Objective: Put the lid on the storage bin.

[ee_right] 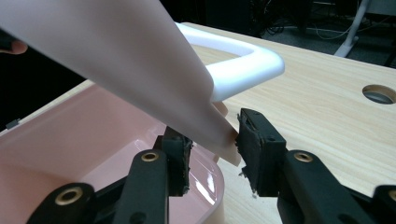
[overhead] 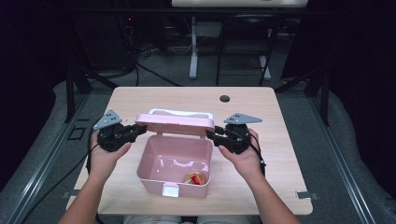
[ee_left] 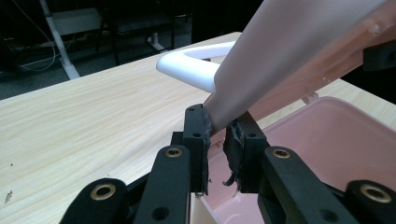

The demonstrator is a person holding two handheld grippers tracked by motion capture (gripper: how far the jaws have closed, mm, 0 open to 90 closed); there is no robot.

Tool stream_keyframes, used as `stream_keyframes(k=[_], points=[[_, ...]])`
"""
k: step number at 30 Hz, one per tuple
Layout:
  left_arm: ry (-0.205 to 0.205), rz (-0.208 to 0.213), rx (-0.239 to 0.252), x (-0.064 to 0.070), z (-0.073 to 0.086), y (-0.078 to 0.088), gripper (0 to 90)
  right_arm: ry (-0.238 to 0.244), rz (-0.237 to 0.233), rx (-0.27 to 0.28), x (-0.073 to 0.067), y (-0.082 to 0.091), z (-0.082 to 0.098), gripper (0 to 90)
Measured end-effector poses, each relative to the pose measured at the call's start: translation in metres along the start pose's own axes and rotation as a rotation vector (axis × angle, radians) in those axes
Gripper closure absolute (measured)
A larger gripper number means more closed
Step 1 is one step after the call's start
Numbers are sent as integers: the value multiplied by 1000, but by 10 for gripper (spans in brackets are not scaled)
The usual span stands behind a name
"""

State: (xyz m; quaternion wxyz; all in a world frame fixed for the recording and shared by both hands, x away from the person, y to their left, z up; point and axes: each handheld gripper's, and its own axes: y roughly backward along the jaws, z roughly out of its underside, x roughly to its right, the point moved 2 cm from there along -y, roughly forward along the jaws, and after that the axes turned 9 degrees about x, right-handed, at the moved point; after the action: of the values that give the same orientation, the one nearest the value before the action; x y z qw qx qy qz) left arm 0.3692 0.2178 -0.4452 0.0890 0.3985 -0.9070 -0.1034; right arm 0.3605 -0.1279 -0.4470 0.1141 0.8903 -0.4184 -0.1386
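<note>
Soft overhead light brightens the worktop (overhead: 261,107) while the surroundings stay dark. All views look slightly soft, with faint shadows and little glare.

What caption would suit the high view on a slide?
Two hand-held grippers, left and right, hold the lid of a pink box.

My table (overhead: 140,100): light wood top w/ rounded corners, round cable hole (overhead: 225,98) near the far edge. Directly on it sits one pink box (overhead: 159,179), approx centre, toward my side, lid up. Rest of top is bare wood.
</note>
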Motion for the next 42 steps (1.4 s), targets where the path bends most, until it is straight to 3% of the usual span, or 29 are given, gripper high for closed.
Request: stream_keyframes(k=[9,16,21,25,42], points=[[-16,-18,22,6,6,-1,806,-17,17,-7,4,-2,4,653],[-31,-47,27,9,8,-1,828,-23,26,19,7,-4,3,656],[-22,-33,35,12,11,0,827,-36,25,31,11,-4,4,656],[20,-1,44,11,8,5,808,-72,-13,29,12,-1,2,626],[34,28,25,17,1,19,754,-51,-45,23,2,24,-1,616]])
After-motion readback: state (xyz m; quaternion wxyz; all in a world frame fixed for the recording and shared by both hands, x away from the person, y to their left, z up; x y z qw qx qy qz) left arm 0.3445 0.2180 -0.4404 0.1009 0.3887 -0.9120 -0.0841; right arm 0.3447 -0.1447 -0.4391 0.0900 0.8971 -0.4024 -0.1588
